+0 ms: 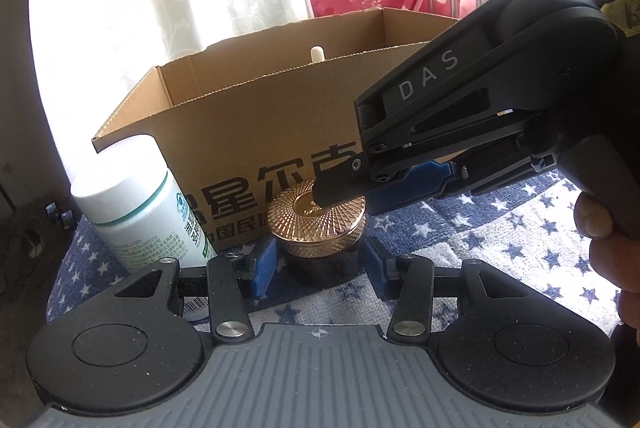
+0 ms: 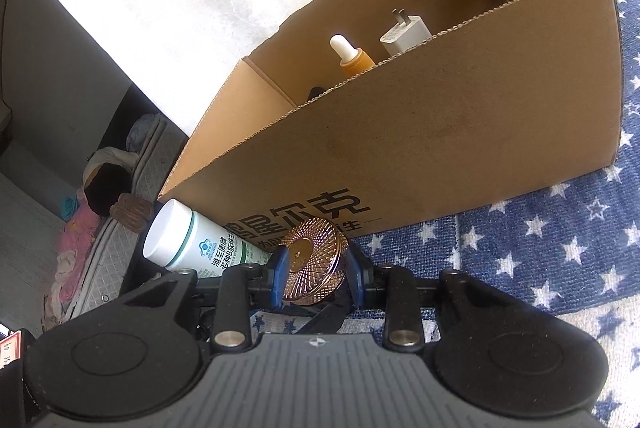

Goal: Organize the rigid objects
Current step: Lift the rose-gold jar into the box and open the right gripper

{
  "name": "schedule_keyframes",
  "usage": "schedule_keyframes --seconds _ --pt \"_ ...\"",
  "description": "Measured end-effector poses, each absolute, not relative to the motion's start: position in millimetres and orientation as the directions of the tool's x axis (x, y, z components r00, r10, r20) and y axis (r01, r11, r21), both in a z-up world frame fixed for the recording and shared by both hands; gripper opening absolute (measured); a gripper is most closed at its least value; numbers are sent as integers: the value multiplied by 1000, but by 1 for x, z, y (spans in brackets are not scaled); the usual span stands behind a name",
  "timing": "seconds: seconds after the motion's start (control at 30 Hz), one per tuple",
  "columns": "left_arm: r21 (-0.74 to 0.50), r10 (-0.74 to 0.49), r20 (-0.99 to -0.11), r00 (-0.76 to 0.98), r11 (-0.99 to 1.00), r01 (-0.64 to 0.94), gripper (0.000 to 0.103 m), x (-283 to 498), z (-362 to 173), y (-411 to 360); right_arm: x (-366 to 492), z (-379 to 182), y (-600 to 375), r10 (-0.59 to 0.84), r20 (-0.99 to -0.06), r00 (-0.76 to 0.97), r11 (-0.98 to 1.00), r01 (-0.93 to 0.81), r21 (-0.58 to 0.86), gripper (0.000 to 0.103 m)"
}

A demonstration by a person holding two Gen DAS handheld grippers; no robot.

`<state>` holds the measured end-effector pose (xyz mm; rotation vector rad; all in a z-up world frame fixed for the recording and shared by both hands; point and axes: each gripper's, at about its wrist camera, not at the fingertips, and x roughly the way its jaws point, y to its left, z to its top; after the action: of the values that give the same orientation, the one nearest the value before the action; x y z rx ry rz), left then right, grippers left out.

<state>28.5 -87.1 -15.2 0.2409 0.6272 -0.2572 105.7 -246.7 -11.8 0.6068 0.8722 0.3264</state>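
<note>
A small dark jar (image 1: 316, 274) with a ribbed gold lid (image 1: 304, 224) stands on the star-patterned cloth in front of the cardboard box (image 1: 256, 132). My left gripper (image 1: 320, 264) is shut on the jar's dark body, one blue pad against each side. My right gripper (image 1: 348, 192) reaches in from the right and is shut on the lid. In the right wrist view the gold lid (image 2: 314, 260) sits pinched between the blue pads of the right gripper (image 2: 316, 268).
A white bottle (image 1: 136, 204) with green print leans just left of the jar, also the white bottle (image 2: 188, 240). The open box (image 2: 440, 148) holds a dropper bottle (image 2: 352, 60) and a white charger (image 2: 404, 32). A hand (image 1: 600, 228) holds the right gripper's handle.
</note>
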Motion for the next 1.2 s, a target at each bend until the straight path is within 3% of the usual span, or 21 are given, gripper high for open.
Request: schedule_keyframes --seconds 0.33,0.7,1.2 --pt "111 -179 -611 772 945 307 53 43 -15 -92 114 -24 -254 516 -604 608 748 25 663 34" --pt "100 -180 -592 786 951 293 53 35 -5 -99 101 -12 -247 492 -606 626 768 15 640 34" --pt "174 -202 -373 906 943 282 52 12 71 -104 67 97 -239 427 -483 764 843 -143 519 34"
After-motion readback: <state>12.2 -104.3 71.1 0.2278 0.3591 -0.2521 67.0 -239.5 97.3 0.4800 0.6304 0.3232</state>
